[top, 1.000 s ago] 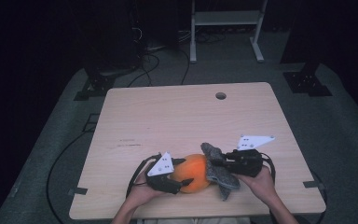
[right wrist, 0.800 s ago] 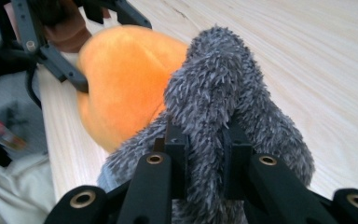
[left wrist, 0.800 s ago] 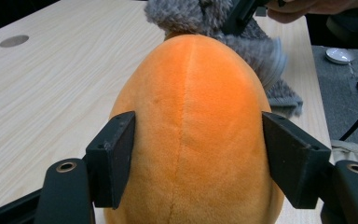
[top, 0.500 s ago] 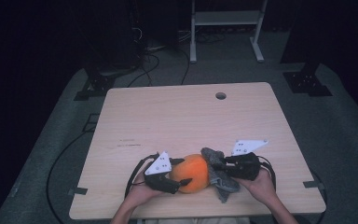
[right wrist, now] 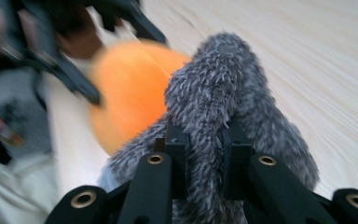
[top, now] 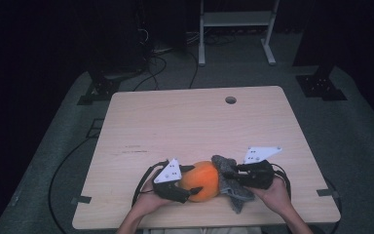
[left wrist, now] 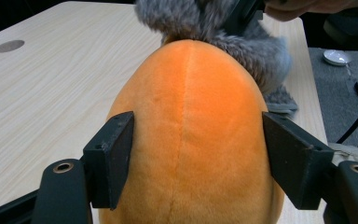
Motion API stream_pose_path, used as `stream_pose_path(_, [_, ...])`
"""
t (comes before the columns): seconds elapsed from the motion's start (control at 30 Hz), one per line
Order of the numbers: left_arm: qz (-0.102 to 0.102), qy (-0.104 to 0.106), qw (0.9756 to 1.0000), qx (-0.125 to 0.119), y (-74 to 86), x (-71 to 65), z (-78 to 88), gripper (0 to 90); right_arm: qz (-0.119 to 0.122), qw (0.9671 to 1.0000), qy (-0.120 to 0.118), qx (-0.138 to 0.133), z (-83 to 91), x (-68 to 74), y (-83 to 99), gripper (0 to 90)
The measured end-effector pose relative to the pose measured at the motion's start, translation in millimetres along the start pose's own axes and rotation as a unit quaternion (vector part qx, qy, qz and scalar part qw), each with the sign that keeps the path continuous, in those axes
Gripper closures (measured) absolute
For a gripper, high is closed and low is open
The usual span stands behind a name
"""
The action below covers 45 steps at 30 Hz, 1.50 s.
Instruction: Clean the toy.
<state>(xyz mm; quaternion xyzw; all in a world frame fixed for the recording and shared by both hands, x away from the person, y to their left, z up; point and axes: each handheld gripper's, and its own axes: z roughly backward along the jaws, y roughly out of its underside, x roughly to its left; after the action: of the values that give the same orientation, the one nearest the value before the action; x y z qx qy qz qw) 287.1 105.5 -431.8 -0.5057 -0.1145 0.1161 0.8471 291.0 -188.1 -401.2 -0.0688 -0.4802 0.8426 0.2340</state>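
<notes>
An orange plush toy (top: 202, 180) with a grey fuzzy tuft (top: 238, 197) lies near the front edge of the wooden table (top: 185, 122). My left gripper (top: 195, 179) is shut on the orange body, one jaw against each side. In the left gripper view the orange body (left wrist: 193, 135) bulges between my left gripper's (left wrist: 198, 154) pads, with the grey tuft (left wrist: 242, 42) beyond it. My right gripper (top: 229, 173) is shut on the tuft. In the right gripper view the grey fur (right wrist: 219, 84) is pinched in my right gripper (right wrist: 205, 140), and the orange body (right wrist: 126, 88) is blurred behind.
A round cable hole (top: 231, 100) sits near the table's far edge. The toy is close to the front edge and the person's hands. A white metal frame (top: 233, 19) and cables stand on the dark floor behind the table. Bare wood stretches beyond the toy.
My right gripper has shifted slightly left and toward the front edge with the grey tuft in it. The left gripper and the orange body have stayed put.
</notes>
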Motion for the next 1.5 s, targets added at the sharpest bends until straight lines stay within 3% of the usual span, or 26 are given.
stream_pose_path(0.07, [0.001, -0.006, 1.0, 0.002, 0.0, -0.7, -1.8, 29.2, 0.016, 0.9996, -0.014, -0.016, -0.6, 9.0, -9.8, 76.0])
stream_pose_path(0.17, [0.0, -0.007, 1.0, 0.005, 1.6, 0.4, 0.6, 29.7, 0.044, 0.999, -0.008, 0.0, -10.6, 16.8, -16.9, 75.9])
stream_pose_path(0.3, [0.006, -0.006, 1.0, 0.0, 1.0, 0.5, -0.2, 29.6, 0.034, 0.9991, 0.01, 0.025, -8.5, 4.9, -2.5, 76.1])
stream_pose_path(0.37, [0.005, -0.007, 1.0, 0.001, 0.4, -0.1, -3.3, 30.0, 0.047, 0.9977, 0.031, 0.038, -4.6, 5.6, 1.0, 76.0])
stream_pose_path(0.53, [-0.001, -0.012, 0.9999, 0.003, -0.2, -2.4, -4.0, 30.4, 0.044, 0.999, 0.002, -0.004, -5.2, 11.9, -12.2, 76.0])
stream_pose_path(0.63, [0.004, -0.008, 1.0, 0.003, 0.2, -0.4, -1.8, 30.3, 0.05, 0.9987, 0.001, -0.002, -11.4, 11.5, -12.9, 75.9])
stream_pose_path(0.7, [0.012, -0.006, 0.9999, -0.003, -0.2, 0.2, -2.4, 29.8, 0.038, 0.9991, 0.007, 0.019, -10.5, 2.8, -6.0, 76.0])
stream_pose_path(0.77, [0.007, -0.007, 0.9999, -0.005, -0.8, -0.8, -4.6, 29.6, 0.025, 0.9994, 0.011, 0.023, -5.2, -2.6, -0.8, 76.0])
stream_pose_path(0.83, [0.003, -0.008, 1.0, -0.004, -2.6, -2.3, -6.7, 29.5, 0.023, 0.9997, 0.003, 0.004, -0.2, 1.0, -3.8, 76.1])
stream_pose_path(0.9, [0.0, -0.008, 1.0, -0.002, -3.9, -4.2, -7.3, 29.5, 0.037, 0.999, -0.016, -0.017, -0.7, 9.8, -13.6, 76.0])
stream_pose_path(1.03, [0.0, -0.007, 1.0, -0.001, -3.0, -4.2, -4.5, 29.8, 0.059, 0.9982, -0.009, 0.004, -10.7, 15.2, -19.2, 76.1])
stream_pose_path(1.17, [-0.003, -0.007, 1.0, -0.002, -4.8, -5.4, -6.5, 29.6, 0.039, 0.999, 0.006, 0.02, -3.9, 4.1, -7.3, 76.2])
stream_pose_path(1.3, [-0.019, -0.012, 0.9997, 0.003, -8.4, -9.9, -9.4, 29.5, 0.056, 0.9984, -0.004, 0.0, -3.3, 14.3, -19.3, 75.9])
stream_pose_path(1.37, [-0.015, -0.01, 0.9998, 0.005, -6.9, -9.5, -7.6, 29.4, 0.064, 0.998, -0.003, 0.006, -8.4, 17.5, -21.7, 76.0])
stream_pose_path(1.43, [-0.011, -0.004, 0.9999, 0.001, -6.0, -7.7, -5.8, 28.0, 0.054, 0.9984, -0.005, 0.012, -10.8, 13.0, -16.2, 76.2])
stream_pose_path(1.5, [0.009, 0.009, 0.9998, -0.013, -8.0, -4.3, -4.1, 21.5, 0.045, 0.9988, -0.01, 0.013, -10.0, 9.6, -8.9, 76.2])
